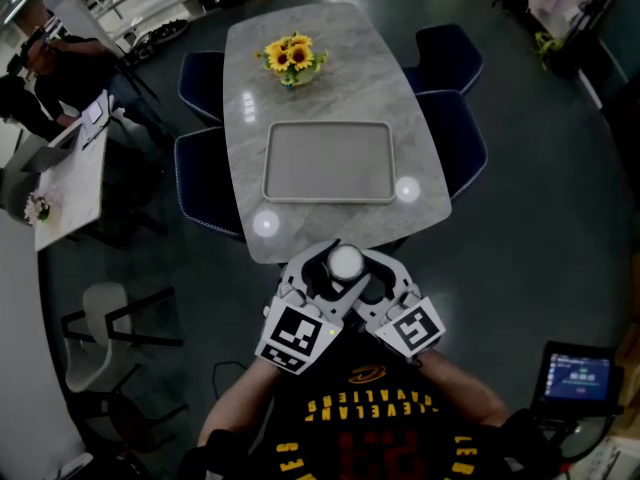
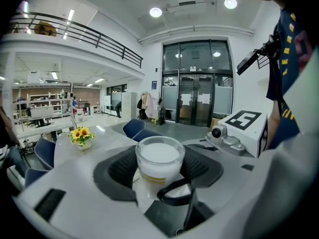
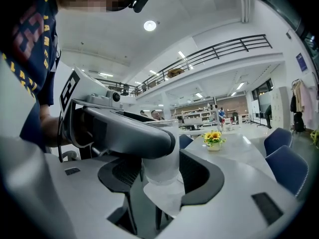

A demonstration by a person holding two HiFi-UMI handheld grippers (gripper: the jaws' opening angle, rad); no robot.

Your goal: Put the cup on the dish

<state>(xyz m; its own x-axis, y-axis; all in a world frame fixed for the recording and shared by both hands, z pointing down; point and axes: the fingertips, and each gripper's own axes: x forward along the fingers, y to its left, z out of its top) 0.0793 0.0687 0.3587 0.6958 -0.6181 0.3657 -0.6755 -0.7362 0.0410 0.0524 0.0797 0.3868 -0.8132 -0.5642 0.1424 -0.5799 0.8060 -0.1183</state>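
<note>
The cup [image 1: 345, 261] is held above the near edge of the counter [image 1: 330, 88], gripped from both sides by the left tongs [image 2: 158, 169] and the right tongs [image 3: 160, 173], each closed against it. A dish [image 1: 265, 222] is seen far left of it and another dish [image 1: 407, 189] far right.

Grey tbl [image 1: 390, 78] w/ blue chairs [image 1: 448, 56], dark floor [image 1: 540, 248].

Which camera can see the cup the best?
The left gripper view: the cup stands whole between the left tongs, milky white inside. The head view shows only its round top. In the right gripper view the left tongs cover its upper part.
</note>
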